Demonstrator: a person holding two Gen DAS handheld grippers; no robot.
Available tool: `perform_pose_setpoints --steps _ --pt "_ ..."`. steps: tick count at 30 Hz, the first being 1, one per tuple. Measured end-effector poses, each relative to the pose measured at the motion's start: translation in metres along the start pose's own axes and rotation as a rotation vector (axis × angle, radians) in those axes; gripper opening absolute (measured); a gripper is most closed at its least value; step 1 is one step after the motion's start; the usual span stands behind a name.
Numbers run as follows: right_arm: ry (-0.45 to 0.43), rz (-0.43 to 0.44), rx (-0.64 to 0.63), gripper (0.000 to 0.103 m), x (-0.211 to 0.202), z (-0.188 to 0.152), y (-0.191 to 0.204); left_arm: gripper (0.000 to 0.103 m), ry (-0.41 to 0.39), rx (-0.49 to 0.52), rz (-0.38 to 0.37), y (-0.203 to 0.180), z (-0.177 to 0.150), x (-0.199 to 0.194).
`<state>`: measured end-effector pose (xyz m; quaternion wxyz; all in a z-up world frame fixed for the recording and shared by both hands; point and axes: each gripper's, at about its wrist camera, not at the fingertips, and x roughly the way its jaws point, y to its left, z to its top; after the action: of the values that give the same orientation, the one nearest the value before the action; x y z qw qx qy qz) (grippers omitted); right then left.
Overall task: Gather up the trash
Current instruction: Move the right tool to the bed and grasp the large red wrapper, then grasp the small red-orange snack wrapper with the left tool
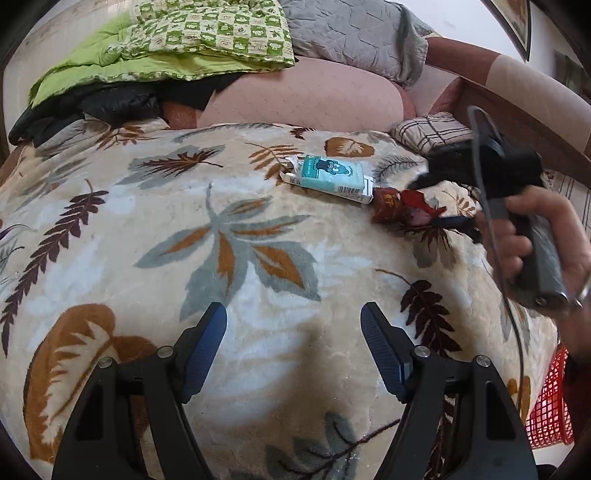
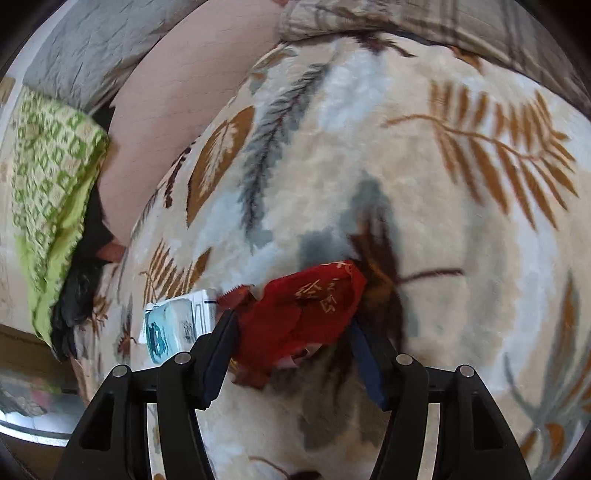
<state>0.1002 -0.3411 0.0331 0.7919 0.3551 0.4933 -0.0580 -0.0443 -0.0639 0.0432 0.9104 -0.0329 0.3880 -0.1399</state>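
Observation:
A crumpled red wrapper [image 2: 306, 314] with gold print lies on the leaf-patterned blanket [image 2: 369, 147]. My right gripper [image 2: 291, 323] is open and straddles it, one finger on each side; its left finger touches the wrapper's edge. A teal and white carton [image 2: 170, 328] lies just left of the wrapper. In the left wrist view the carton [image 1: 328, 175] and the wrapper [image 1: 402, 206] sit at the far right of the blanket [image 1: 258, 229]. A hand [image 1: 517, 240] holds the right gripper there. My left gripper [image 1: 293, 308] is open and empty, well short of both.
A red mesh basket [image 1: 546, 406] stands off the blanket's right edge. Green quilts [image 1: 177, 40], dark clothing [image 1: 92, 107], a grey cover [image 1: 354, 33] and a pink cushion [image 1: 295, 99] are piled at the back. A checked pillow [image 1: 424, 129] lies near the carton.

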Motion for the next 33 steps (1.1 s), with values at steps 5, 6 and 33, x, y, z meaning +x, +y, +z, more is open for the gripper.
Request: perform_pose_setpoints --steps 5,6,33 --pt "0.018 -0.023 -0.143 0.038 0.022 -0.009 0.032 0.074 0.003 -0.051 0.018 0.011 0.003 0.001" --pt "0.012 -0.02 -0.185 0.037 0.022 -0.013 0.037 0.074 0.001 -0.061 0.025 0.014 0.003 0.001" --pt "-0.26 0.044 -0.104 0.035 -0.094 -0.097 -0.049 0.048 0.099 0.277 -0.265 -0.067 0.097 0.075"
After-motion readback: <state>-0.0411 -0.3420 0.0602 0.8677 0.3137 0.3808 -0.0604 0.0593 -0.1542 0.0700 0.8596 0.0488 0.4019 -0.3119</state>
